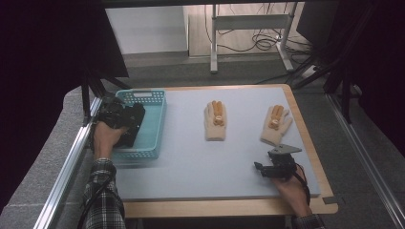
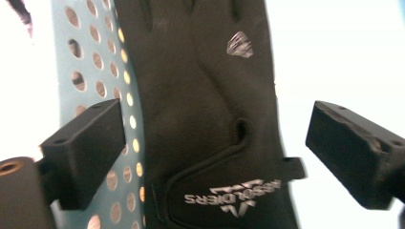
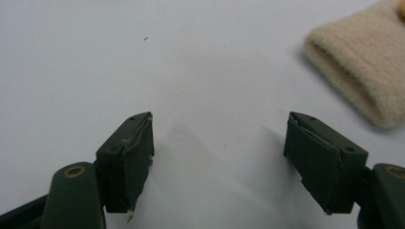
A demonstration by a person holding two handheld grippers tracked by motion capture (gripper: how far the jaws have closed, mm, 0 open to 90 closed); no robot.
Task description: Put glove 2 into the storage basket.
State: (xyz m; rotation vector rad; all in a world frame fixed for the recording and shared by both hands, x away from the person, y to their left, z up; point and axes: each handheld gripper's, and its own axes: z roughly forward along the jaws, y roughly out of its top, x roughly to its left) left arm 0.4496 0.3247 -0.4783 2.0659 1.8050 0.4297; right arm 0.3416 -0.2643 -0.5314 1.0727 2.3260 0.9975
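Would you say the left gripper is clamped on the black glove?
No, the left gripper stands open, its jaws apart on either side of the black glove.

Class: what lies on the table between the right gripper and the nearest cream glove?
Nothing: the high view shows bare grey mat between right gripper and cream glove.

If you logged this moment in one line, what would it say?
left gripper: open over black glove in teal basket | right gripper: open, on table | two cream gloves lie flat
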